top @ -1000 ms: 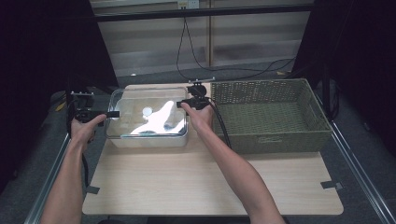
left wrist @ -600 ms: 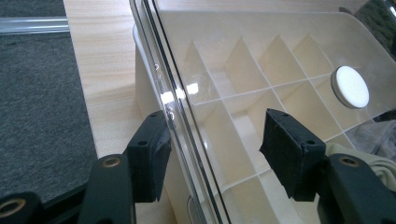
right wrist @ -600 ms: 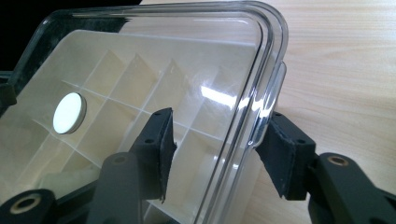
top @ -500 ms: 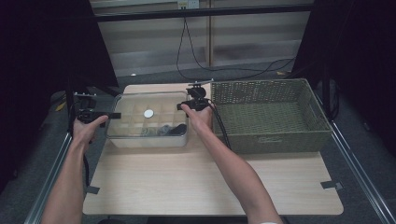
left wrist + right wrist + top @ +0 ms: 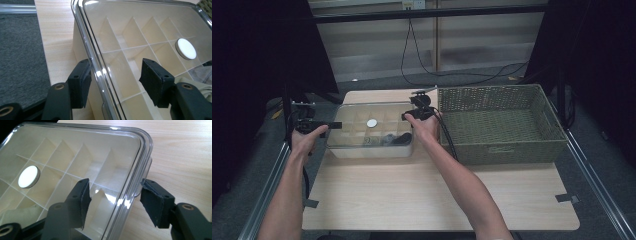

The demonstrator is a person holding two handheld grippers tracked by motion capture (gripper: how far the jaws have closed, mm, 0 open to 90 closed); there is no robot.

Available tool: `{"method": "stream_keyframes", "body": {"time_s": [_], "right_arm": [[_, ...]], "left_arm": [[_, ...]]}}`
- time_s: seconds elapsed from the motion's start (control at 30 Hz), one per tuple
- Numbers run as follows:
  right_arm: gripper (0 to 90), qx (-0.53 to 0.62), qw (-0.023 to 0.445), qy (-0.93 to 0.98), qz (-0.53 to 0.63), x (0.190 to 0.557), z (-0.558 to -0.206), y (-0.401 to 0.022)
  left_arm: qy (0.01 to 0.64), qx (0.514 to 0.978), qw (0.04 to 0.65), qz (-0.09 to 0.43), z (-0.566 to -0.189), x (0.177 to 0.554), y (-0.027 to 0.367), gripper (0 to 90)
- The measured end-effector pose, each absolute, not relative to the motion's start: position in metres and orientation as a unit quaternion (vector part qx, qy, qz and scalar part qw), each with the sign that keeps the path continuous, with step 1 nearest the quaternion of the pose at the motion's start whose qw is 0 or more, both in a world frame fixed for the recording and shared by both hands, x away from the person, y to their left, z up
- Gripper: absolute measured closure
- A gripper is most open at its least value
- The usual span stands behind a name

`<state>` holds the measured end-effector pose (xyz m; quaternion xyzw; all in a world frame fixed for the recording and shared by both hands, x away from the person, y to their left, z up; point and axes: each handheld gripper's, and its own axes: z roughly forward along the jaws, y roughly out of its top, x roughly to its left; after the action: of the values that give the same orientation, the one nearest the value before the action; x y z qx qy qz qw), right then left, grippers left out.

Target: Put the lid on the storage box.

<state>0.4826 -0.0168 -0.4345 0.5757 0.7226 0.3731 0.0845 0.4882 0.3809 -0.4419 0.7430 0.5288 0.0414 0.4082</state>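
A clear plastic box (image 5: 372, 149) with inner dividers stands on the wooden table, its clear lid (image 5: 357, 114) lying flat on top. A white round disc (image 5: 371, 123) sits in the lid's middle. My left gripper (image 5: 334, 125) is at the box's left end. In the left gripper view it (image 5: 115, 80) is open, its jaws straddling the lid's rim (image 5: 96, 67). My right gripper (image 5: 404, 116) is at the right end. In the right gripper view it (image 5: 112, 200) is open and its jaws have just been opening, with the lid's rim (image 5: 138, 177) between them.
A green woven basket (image 5: 502, 125) stands right beside the box's right end. Dark small items (image 5: 399, 139) and a pale cloth (image 5: 197, 85) lie in the box's near compartments. Bare tabletop (image 5: 437, 195) stretches toward the person. Cables trail behind the table.
The bright glare on the lid has gone, and the lid now lies level on the box. Both hands stayed at the box's ends.
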Motion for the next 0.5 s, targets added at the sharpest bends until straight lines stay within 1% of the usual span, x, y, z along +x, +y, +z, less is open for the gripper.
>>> {"method": "stream_keyframes", "body": {"time_s": [0.13, 0.17, 0.27, 0.3, 0.33, 0.37, 0.5], "right_arm": [[38.9, 0.574, 0.089, 0.725, 0.371, 0.4814, -0.4356, -0.0155], [37.1, 0.572, 0.090, 0.725, 0.373, 0.4805, -0.4358, -0.0156], [35.0, 0.570, 0.091, 0.725, 0.376, 0.4799, -0.4350, -0.0153], [32.1, 0.565, 0.100, 0.724, 0.383, 0.4789, -0.4326, -0.0161], [32.1, 0.565, 0.100, 0.724, 0.383, 0.4789, -0.4326, -0.0161], [31.4, 0.564, 0.102, 0.721, 0.389, 0.4781, -0.4305, -0.0171], [29.1, 0.559, 0.092, 0.720, 0.400, 0.4761, -0.4270, -0.0184]], "left_arm": [[0.526, 0.747, 0.405, 0.038, -0.4421, 0.4878, 0.3796, 39.7], [0.530, 0.743, 0.408, 0.032, -0.4419, 0.4868, 0.3792, 39.1], [0.528, 0.745, 0.406, 0.037, -0.4412, 0.4849, 0.3779, 33.9], [0.526, 0.749, 0.400, 0.038, -0.4405, 0.4832, 0.3785, 32.6], [0.526, 0.749, 0.400, 0.038, -0.4405, 0.4832, 0.3785, 31.1], [0.530, 0.745, 0.402, 0.043, -0.4401, 0.4823, 0.3797, 31.1], [0.525, 0.747, 0.407, 0.045, -0.4356, 0.4798, 0.3827, 26.9]]}}
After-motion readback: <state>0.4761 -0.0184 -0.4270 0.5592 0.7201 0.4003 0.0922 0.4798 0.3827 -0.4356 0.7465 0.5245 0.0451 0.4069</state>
